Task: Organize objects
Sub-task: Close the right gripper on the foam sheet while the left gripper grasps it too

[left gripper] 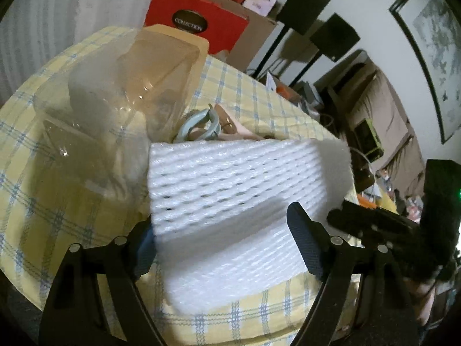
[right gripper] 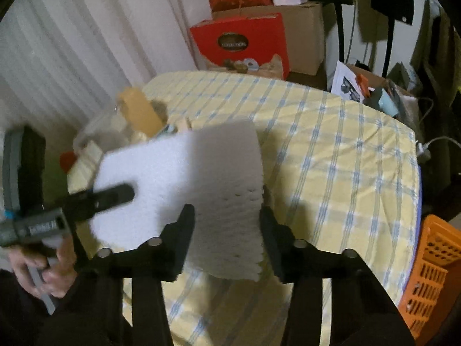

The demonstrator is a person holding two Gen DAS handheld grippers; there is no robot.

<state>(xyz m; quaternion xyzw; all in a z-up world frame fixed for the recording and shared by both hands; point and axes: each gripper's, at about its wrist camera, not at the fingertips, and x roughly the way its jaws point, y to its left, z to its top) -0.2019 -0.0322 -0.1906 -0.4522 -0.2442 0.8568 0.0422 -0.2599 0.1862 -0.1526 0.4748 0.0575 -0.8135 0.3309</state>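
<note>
The foam sheet lies on the desk, light, soft and floppy. Right claw pinches its near edge; left claw stands spread around it.

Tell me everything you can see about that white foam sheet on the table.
The white foam sheet looks soft and ribbed, with rows of small slits. It is folded or bent, part raised and part lying on the yellow checked tablecloth. It sits between the fingers of both the left gripper and right gripper. A clear plastic container stands beside it.
</note>
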